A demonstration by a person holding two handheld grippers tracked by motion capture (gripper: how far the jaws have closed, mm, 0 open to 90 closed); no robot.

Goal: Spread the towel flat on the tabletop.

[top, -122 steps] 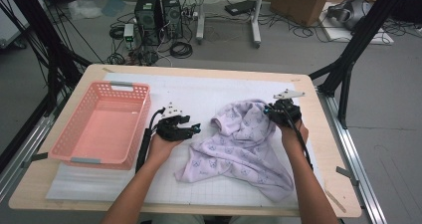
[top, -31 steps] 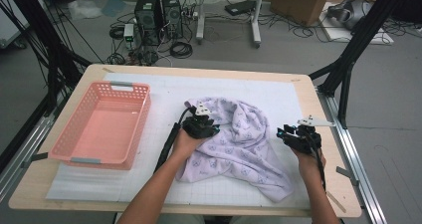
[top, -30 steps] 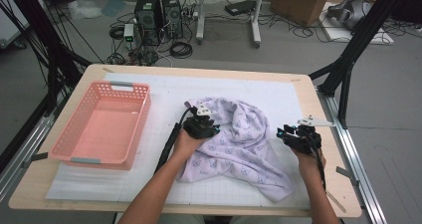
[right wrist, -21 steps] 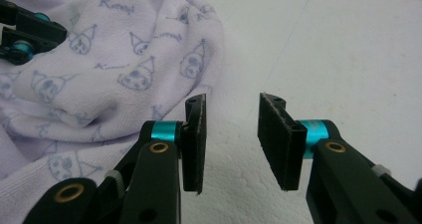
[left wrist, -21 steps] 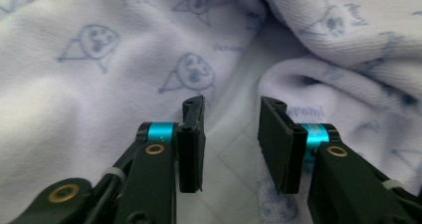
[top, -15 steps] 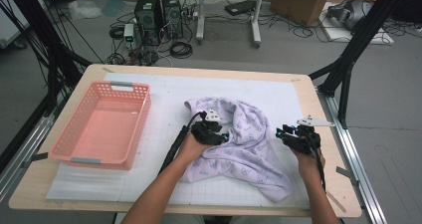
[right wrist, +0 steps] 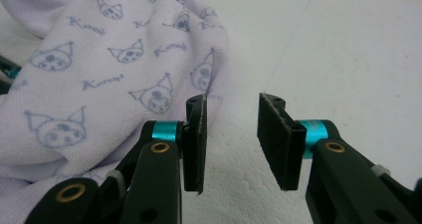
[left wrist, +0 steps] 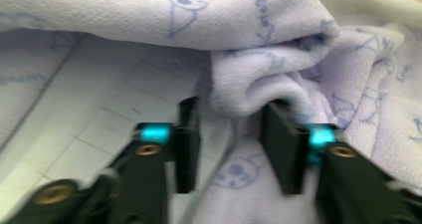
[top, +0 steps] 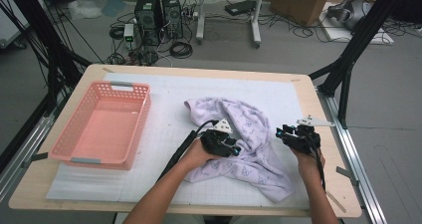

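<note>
A lilac towel (top: 249, 127) printed with cat faces lies crumpled on the white mat, right of centre. My left gripper (top: 237, 150) rests on its middle. In the left gripper view a thick fold of the towel (left wrist: 249, 84) fills the gap at the tips of my left gripper (left wrist: 231, 134); its jaws have just been closing and now press on that fold. My right gripper (top: 281, 133) sits at the towel's right edge. In the right gripper view its jaws (right wrist: 231, 129) stand apart over bare mat, with the towel (right wrist: 99, 84) just to their left.
A pink plastic basket (top: 124, 86) stands on the left part of the mat with nothing in it. The wooden table edge (top: 318, 114) runs close behind my right gripper. Black frame legs, cables and computer cases stand on the floor beyond.
My left gripper has moved right and nearer, from the towel's upper left part onto its middle, dragging cloth along. The right gripper has kept still.
</note>
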